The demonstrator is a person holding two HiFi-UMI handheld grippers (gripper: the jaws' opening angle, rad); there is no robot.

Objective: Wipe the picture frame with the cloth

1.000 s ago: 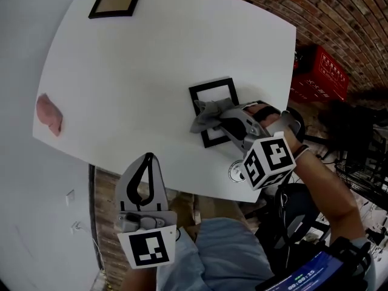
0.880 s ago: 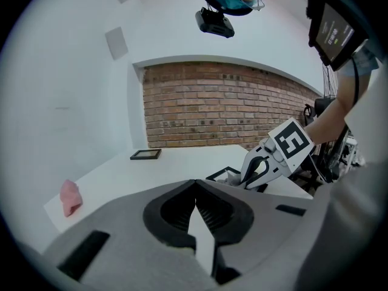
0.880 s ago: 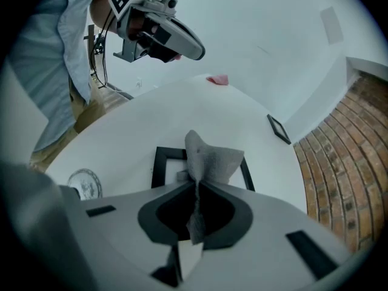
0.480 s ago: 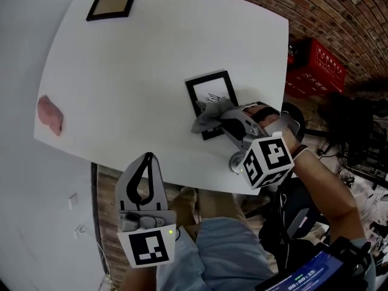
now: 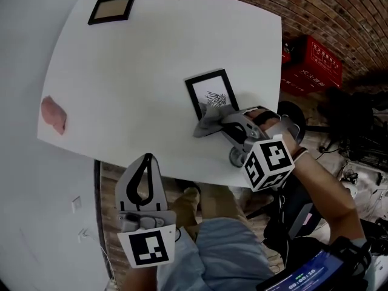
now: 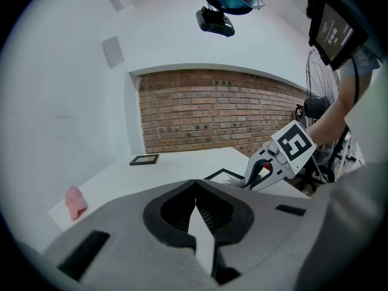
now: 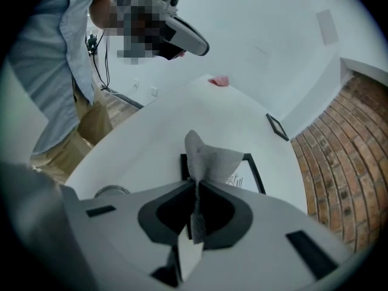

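Pinching the crumpled grey cloth (image 5: 208,121) between clenched jaws, the right gripper (image 5: 225,123) presses it on the near end of the black rectangular picture frame (image 5: 210,90) — wiping seems underway, far end left. The left gripper (image 5: 144,160) idles, jaws together, empty.

A white table (image 5: 121,71) with rounded corners fills the middle of the room. A red brick wall (image 5: 327,11) runs along the far right side, with a red crate (image 5: 314,66) near its foot. The left wall (image 6: 54,102) is plain white. Brown wooden floor (image 5: 104,199) shows below the table's near edge.
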